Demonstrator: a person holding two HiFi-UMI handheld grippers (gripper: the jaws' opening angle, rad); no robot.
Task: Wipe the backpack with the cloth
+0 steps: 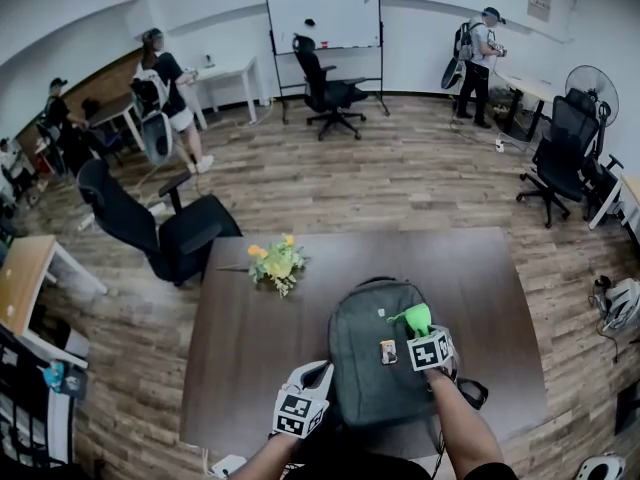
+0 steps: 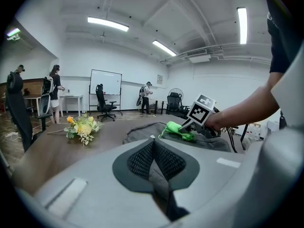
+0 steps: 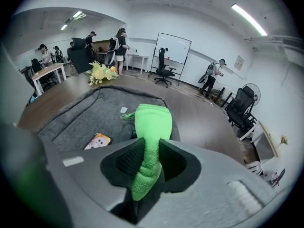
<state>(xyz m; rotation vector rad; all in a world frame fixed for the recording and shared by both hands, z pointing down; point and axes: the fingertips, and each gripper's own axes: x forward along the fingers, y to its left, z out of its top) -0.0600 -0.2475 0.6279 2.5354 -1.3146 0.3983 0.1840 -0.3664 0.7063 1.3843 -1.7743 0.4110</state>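
Right now the right gripper (image 1: pixel 420 334) pinches the green cloth (image 1: pixel 413 318) on the grey backpack (image 1: pixel 368 368), which lies at lower centre of the head view. The left gripper (image 1: pixel 312 378) is clamped on its near edge. If that thin pinch slips, the bag may slide under the stroke.

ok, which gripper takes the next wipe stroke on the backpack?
Right. The right gripper is shut on the green cloth, over the backpack. The left gripper pinches the backpack's near edge, steadying it.
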